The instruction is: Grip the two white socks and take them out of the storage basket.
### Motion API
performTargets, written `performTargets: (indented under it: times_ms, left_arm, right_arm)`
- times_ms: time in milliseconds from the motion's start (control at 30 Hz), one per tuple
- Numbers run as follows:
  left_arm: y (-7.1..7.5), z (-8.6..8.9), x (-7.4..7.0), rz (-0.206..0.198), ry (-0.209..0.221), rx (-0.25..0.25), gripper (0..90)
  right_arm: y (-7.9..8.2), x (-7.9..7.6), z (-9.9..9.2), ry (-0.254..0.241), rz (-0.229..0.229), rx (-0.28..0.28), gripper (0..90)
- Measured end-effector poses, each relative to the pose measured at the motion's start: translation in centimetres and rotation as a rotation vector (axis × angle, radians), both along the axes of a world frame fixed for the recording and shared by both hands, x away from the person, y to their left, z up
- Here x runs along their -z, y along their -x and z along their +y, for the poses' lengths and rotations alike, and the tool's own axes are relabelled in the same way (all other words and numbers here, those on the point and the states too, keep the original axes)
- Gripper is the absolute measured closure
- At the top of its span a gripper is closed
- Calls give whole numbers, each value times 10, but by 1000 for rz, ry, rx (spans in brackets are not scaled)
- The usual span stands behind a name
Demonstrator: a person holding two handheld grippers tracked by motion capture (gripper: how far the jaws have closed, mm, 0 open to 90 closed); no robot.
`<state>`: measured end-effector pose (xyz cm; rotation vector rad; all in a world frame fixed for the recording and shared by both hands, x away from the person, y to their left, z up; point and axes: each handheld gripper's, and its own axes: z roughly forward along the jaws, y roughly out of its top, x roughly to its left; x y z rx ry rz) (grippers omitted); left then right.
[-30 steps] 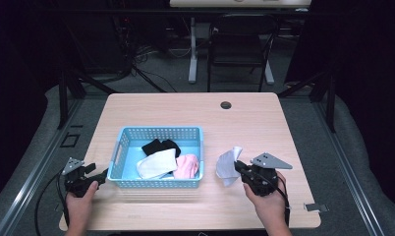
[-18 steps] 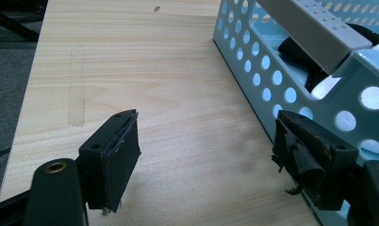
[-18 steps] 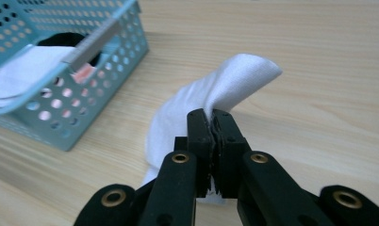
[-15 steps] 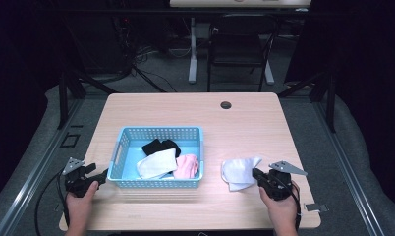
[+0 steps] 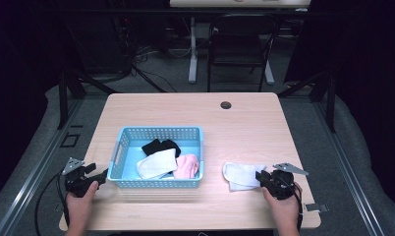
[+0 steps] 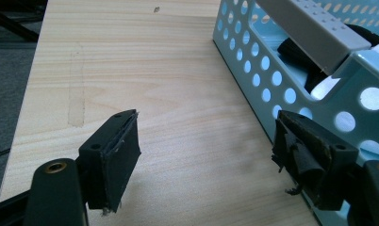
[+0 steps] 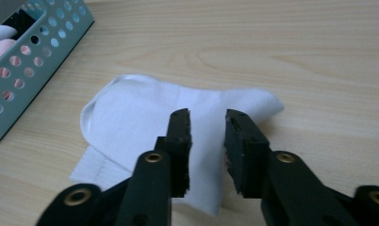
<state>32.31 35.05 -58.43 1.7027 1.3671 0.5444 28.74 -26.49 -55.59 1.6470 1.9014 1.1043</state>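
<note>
A white sock lies flat on the wooden table, to the right of a light blue perforated basket. My right gripper hovers just over the sock's near end. In the right gripper view its jaws stand a little apart above the white sock, gripping nothing. Inside the basket lie a black sock, a white sock and a pink sock. My left gripper rests at the basket's left front corner. It is wide open over bare wood, beside the basket wall.
A dark round grommet sits near the table's far edge. A chair and cables stand on the floor beyond the table. The basket corner is at the left of the right gripper view. The table's front edge lies close under both hands.
My right gripper carried the white sock down from the air, moved right and toward the person, laid it flat and let go. The left gripper stayed put.
</note>
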Motion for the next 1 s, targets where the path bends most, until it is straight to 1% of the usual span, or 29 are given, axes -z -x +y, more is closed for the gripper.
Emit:
performTargets:
  times_ms: [67, 167, 233, 300, 333, 400, 433, 533, 567, 633, 667, 700, 833, 933, 1000]
  left_arm:
    - [0, 0, 0, 0, 0, 0, 233]
    - [0, 0, 0, 0, -1, 0, 233]
    - [0, 0, 0, 0, 0, -1, 233]
    - [0, 0, 0, -8, 4, -4, 233]
    - [0, 0, 0, -8, 5, -4, 233]
    - [0, 0, 0, -8, 4, -4, 233]
    - [0, 0, 0, -8, 4, -4, 233]
    - [0, 0, 0, -8, 5, -4, 233]
    - [0, 0, 0, -9, 6, -4, 233]
    - [0, 0, 0, -10, 6, -5, 233]
    - [0, 0, 0, -5, 5, -3, 233]
    - [0, 1, 0, -3, 4, -2, 233]
    - [0, 0, 0, -5, 5, -2, 233]
    - [0, 0, 0, -11, 9, -5, 233]
    - [0, 0, 0, -12, 10, -5, 233]
  right_arm:
    - [2, -1, 1, 12, -31, 6, 598]
    - [3, -2, 4, 34, -62, -5, 537]
    - [4, -4, 8, 72, -74, -17, 513]
    - [4, -6, 13, 100, -80, -38, 504]
    - [4, -7, 16, 99, -88, -45, 504]
    - [5, -13, 20, 82, -91, -66, 503]
    - [4, -16, 22, 70, -99, -75, 504]
    - [4, -29, 30, 67, -113, -102, 507]
    - [4, -33, 32, 69, -117, -119, 507]
    - [3, -41, 40, 92, -126, -138, 511]
    - [2, -45, 44, 105, -129, -155, 512]
    - [1, -51, 50, 113, -130, -177, 515]
    - [-2, -65, 68, 139, -138, -235, 523]
    - [-5, -72, 83, 128, -141, -274, 524]
    - [-8, -76, 93, 133, -137, -302, 523]
